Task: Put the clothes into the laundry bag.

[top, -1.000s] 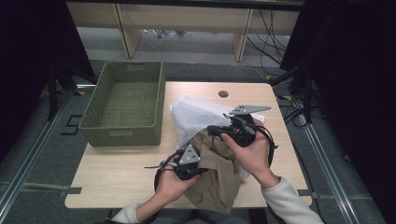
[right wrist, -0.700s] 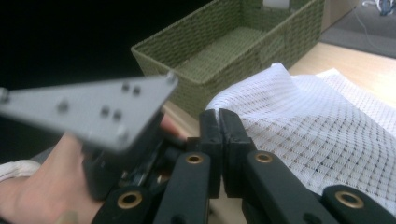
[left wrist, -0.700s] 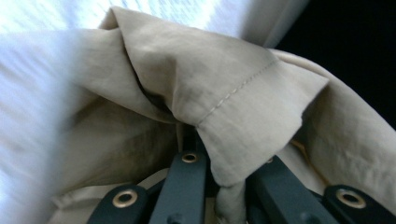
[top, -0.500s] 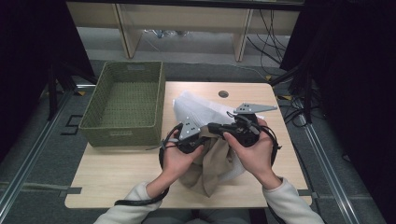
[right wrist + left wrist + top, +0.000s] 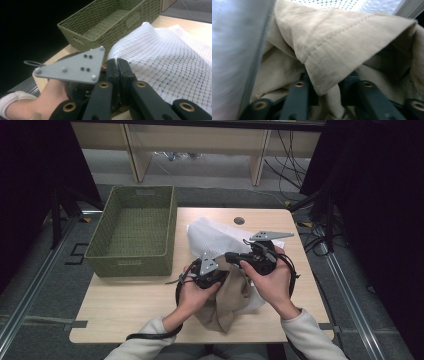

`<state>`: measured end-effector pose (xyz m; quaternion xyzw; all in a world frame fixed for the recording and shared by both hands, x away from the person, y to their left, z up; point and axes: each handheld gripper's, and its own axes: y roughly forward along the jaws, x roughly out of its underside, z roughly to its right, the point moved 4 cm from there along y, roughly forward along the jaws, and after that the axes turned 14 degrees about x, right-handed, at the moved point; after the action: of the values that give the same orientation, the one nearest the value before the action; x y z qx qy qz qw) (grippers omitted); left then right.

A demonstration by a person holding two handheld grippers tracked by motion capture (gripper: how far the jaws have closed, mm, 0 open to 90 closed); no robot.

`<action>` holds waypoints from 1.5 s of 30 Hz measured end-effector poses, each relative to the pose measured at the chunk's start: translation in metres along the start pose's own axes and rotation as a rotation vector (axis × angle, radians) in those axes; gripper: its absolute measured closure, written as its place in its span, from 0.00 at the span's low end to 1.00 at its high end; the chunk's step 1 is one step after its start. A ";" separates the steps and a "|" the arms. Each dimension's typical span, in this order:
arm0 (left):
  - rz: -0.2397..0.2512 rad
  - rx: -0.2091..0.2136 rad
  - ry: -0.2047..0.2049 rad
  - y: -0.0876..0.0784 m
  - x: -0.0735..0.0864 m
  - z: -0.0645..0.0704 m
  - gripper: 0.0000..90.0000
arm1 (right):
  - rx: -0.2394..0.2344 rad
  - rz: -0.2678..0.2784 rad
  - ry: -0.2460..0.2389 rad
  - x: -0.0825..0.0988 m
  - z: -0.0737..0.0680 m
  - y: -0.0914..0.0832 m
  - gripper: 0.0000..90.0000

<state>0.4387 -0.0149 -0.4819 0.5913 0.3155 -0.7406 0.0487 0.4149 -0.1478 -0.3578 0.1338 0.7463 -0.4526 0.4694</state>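
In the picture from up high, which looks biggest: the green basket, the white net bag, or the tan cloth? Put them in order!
1. Green basket, clearly biggest.
2. White net bag.
3. Tan cloth.
Bag and cloth look close in size, and hands cover parts of both, so that order is unsure.

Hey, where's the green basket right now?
In the high view the green basket sits on the table's far left corner, just left of the white mesh bag.

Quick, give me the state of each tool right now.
Left tool: jaws apart, just been opening, beige garment lying loosely between them.
Right tool: shut; whether it pinches the white mesh bag cannot be told.
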 end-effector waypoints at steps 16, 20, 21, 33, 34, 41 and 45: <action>-0.001 0.000 0.022 -0.060 -0.001 0.013 0.34 | 0.018 -0.008 -0.004 0.000 0.002 0.000 1.00; 0.012 0.011 0.033 -0.073 0.003 0.022 0.34 | 0.014 0.001 -0.015 -0.001 0.004 0.001 1.00; 0.012 0.011 0.033 -0.073 0.003 0.022 0.35 | 0.014 0.001 -0.015 -0.001 0.004 0.001 1.00; -0.030 0.080 0.124 -0.058 0.004 0.067 0.20 | 0.017 -0.011 -0.011 0.000 0.002 0.001 1.00; -0.041 0.087 0.117 -0.053 0.006 0.070 0.18 | 0.021 -0.009 -0.018 0.000 0.003 0.001 1.00; -0.155 0.090 0.115 -0.013 0.023 0.075 0.16 | 0.008 -0.009 -0.016 0.000 0.002 0.002 1.00; -0.229 0.056 0.136 0.002 0.034 0.070 0.21 | 0.007 -0.009 -0.016 0.000 0.002 0.001 1.00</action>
<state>0.3701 -0.0429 -0.5066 0.6014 0.3626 -0.7081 -0.0743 0.4166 -0.1484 -0.3587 0.1283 0.7415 -0.4585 0.4728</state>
